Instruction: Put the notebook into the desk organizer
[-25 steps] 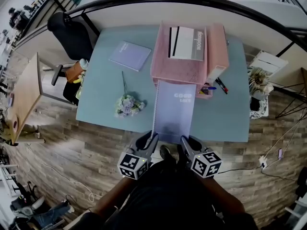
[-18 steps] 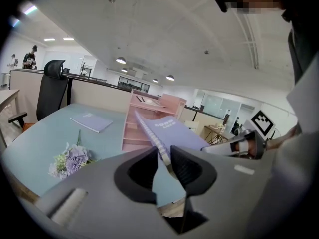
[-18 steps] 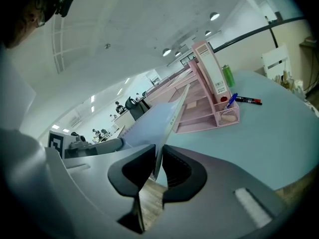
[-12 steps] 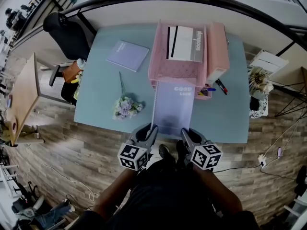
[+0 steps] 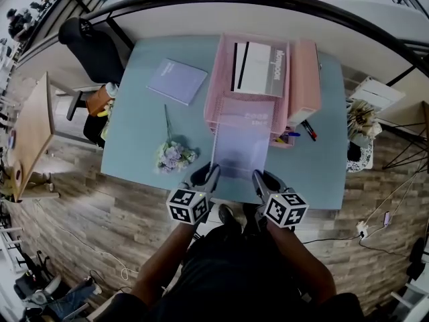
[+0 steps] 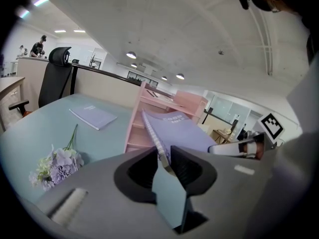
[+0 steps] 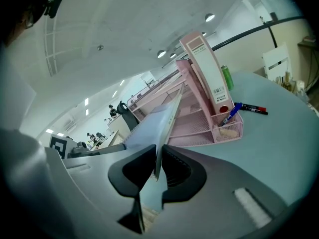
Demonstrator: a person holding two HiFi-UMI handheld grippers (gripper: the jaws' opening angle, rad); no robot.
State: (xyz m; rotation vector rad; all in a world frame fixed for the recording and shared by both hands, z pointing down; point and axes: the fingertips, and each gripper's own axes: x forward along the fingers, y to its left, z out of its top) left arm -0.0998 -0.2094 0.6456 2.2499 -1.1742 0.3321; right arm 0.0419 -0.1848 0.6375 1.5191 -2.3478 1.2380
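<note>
A lavender spiral notebook hangs over the table's near edge, its far end poking into a lower shelf of the pink wire desk organizer. My left gripper is shut on its near left corner, by the spiral binding. Over at the near right corner my right gripper is shut on the notebook as well. The left gripper view has the notebook sloping up toward the organizer. Seen from the right gripper, the organizer lies straight ahead.
A second lavender notebook lies at the table's far left. A bunch of pale flowers sits near the front left. White papers rest on the organizer's top tray, a pink file box stands at its right, and pens lie beside it.
Both grippers have moved away from me toward the organizer, carrying the notebook. Its far end has slid from in front of the organizer into a lower shelf.
</note>
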